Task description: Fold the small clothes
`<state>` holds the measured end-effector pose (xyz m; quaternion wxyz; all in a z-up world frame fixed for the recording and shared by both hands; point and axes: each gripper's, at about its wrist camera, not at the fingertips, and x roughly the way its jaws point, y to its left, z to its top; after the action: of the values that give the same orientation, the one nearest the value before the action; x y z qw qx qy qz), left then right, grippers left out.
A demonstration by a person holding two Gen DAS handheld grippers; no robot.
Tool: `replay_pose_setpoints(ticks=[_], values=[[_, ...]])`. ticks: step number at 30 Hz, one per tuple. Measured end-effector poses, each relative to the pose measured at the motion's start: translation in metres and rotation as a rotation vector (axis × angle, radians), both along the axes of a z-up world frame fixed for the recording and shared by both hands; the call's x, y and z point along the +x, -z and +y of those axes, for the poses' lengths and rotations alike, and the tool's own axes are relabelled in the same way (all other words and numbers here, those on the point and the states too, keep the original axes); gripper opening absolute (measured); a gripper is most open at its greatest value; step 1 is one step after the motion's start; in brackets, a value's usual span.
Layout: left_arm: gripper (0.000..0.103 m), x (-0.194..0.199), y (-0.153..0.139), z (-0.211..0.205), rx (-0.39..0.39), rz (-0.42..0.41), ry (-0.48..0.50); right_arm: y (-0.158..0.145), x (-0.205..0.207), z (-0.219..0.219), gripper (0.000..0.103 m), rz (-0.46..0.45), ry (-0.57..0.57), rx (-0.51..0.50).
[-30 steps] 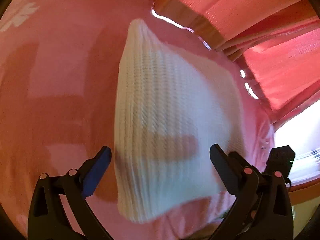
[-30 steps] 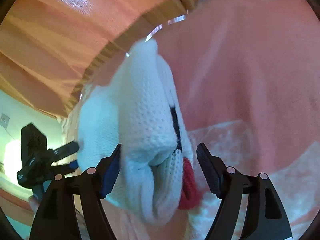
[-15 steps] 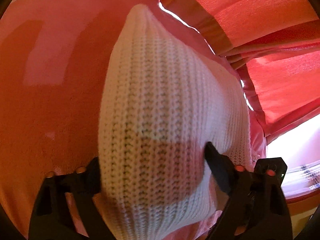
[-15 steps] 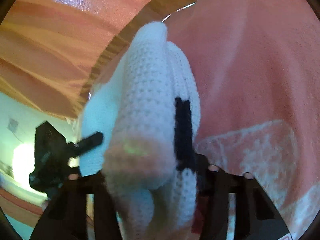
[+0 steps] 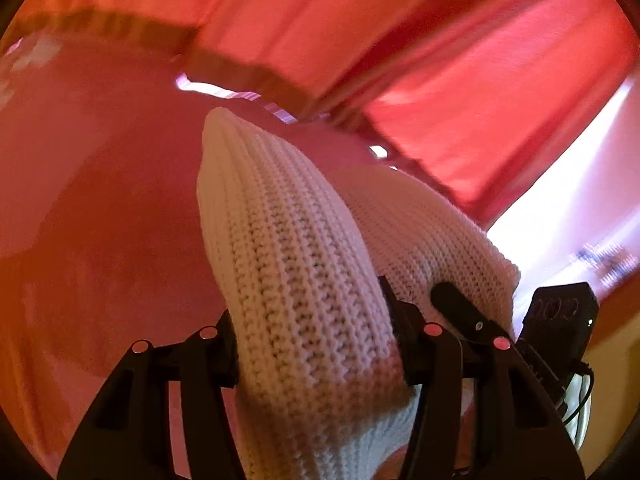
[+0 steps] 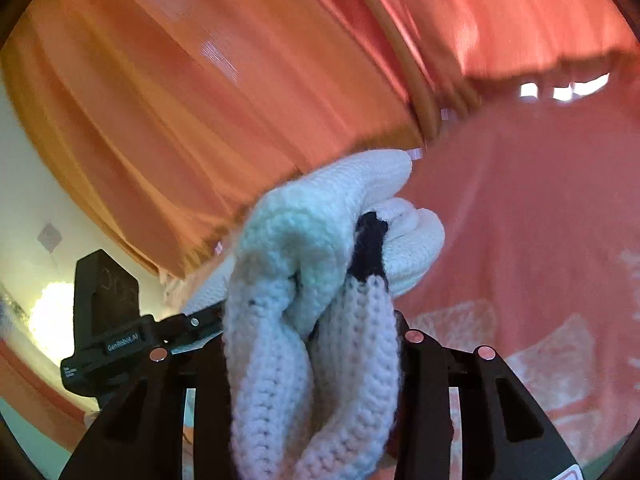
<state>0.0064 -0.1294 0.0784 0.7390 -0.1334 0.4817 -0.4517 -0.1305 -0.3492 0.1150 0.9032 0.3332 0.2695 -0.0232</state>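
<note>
Red-orange curtains [image 5: 460, 80] hang behind a pink bedspread [image 5: 100, 200] that fills the lower ground of both views, with pale printed patches on it in the right wrist view. We hold a white knitted garment [image 5: 304, 280] up off that spread, between our two tools. On the left, we see the left gripper [image 5: 314, 344] clenched on a thick fold of the knit, its black fingers [image 5: 404, 332] pressed into the ribbed cloth from both sides, and the rest of the garment running away from us toward the curtains. Just right of that finger, the other tool's black tip lies against the knit. On the right, the right gripper [image 6: 312, 344] is likewise clamped on a bunched handful of the same white knit, where a black patch [image 6: 370, 248] shows among the folds. At the left edge of the right wrist view the left tool's black body reaches into the cloth.
</note>
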Motion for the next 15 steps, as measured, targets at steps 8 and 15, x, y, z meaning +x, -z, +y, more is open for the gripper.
replay_pose_setpoints(ticks=[8,15], values=[[0.052,-0.043,-0.119,0.034,-0.162,-0.232,0.044,-0.113,-0.052,0.043,0.038,-0.239,-0.004,-0.172],[0.053,-0.044,-0.198,0.099,-0.237,-0.448,-0.013,-0.181,-0.042,0.094,0.039,-0.432,-0.095,-0.287]])
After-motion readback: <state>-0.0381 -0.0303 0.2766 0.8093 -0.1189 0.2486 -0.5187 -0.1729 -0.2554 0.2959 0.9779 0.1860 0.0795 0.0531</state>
